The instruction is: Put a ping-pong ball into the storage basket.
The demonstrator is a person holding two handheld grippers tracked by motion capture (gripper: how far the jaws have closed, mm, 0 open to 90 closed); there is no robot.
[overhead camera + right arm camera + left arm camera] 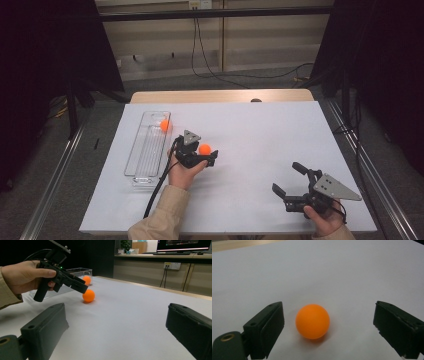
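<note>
Orange ball (312, 321) sitting on the white table (260, 140), right in the gap of the left claw (206, 156), and from the left gripper view you can see it's not touched on either side, with plenty of white showing between it and each black jaw. So that claw is wide open around the ball, not gripping it. In the right gripper view the same claw angles down toward the ball from the left, held in a hand (23, 275) with a beige sleeve (162, 212). A second orange ball (164, 125) is over in the clear plastic tray (145, 165), up at its far end; the tray lies along the left side of the table, just beside the left hand. The right claw (291, 179) is well apart from all that, down at the near right corner of the table, jaws spread wide with nothing between them, pointing roughly toward the ball. Past the far edge there's a cable (200, 60) hanging against the wall.
</note>
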